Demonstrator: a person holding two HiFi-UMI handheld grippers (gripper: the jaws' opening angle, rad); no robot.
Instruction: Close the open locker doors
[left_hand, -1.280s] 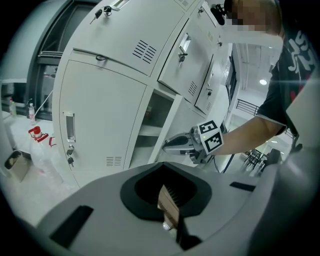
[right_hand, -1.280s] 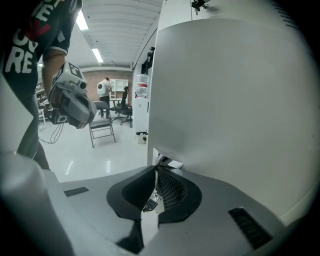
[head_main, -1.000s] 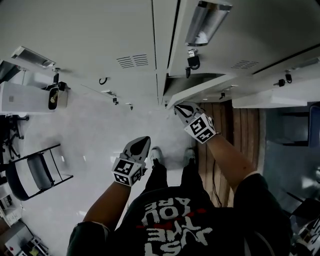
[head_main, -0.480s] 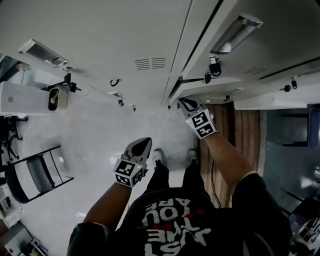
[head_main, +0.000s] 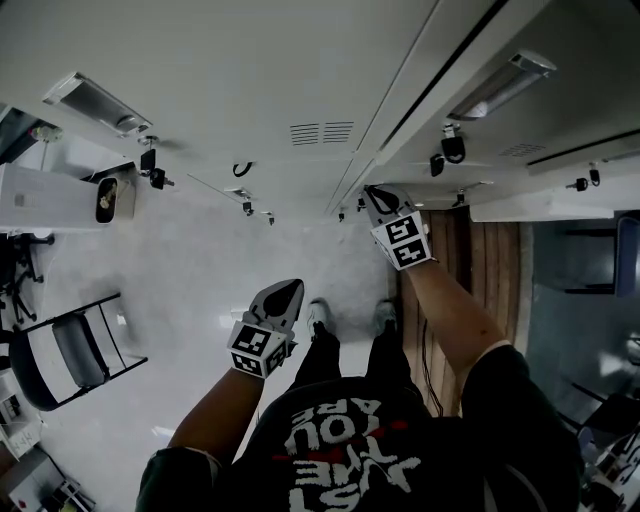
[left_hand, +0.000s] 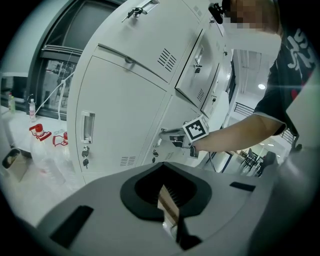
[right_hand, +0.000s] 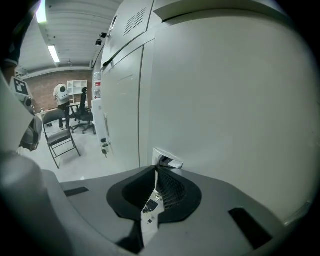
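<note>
The right gripper (head_main: 374, 194), jaws closed and empty, is pushing one locker door (right_hand: 225, 100) almost shut, the closed left gripper (head_main: 290, 288) is hanging idle, and another door (head_main: 545, 203) seems open.

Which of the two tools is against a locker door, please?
The right tool, tips at the white metal locker door; the left tool hangs clear.

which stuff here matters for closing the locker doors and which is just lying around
For the job: locker door, its chrome handle, right tongs at that door.

Just about: folding chair, red-capped bottles, keys hanging in a shut locker, empty left tongs.
</note>
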